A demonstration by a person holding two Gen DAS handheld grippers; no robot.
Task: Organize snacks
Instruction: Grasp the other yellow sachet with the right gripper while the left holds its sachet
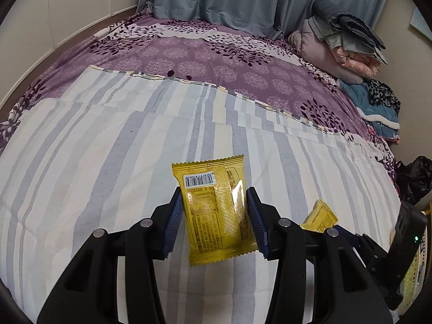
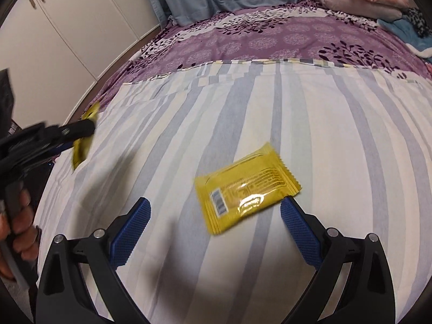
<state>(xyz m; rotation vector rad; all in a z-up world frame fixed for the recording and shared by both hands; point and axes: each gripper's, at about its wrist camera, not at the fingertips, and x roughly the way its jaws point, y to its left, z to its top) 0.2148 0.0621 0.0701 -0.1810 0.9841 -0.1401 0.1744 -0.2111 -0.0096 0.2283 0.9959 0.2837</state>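
My left gripper is shut on a yellow snack packet, barcode side up, lifted above the striped sheet. A second yellow packet lies to its right. In the right wrist view that second packet rests flat on the sheet, just ahead of and between the fingers of my right gripper. That gripper is open, its blue pads wide apart and clear of the packet. At the far left of that view the left gripper carries its packet, blurred, with a hand on its handle.
The striped sheet covers the near part of a bed with a purple floral spread. Folded bedding is piled at the far right corner, a black bag sits beside the bed, and white cupboards stand to the left.
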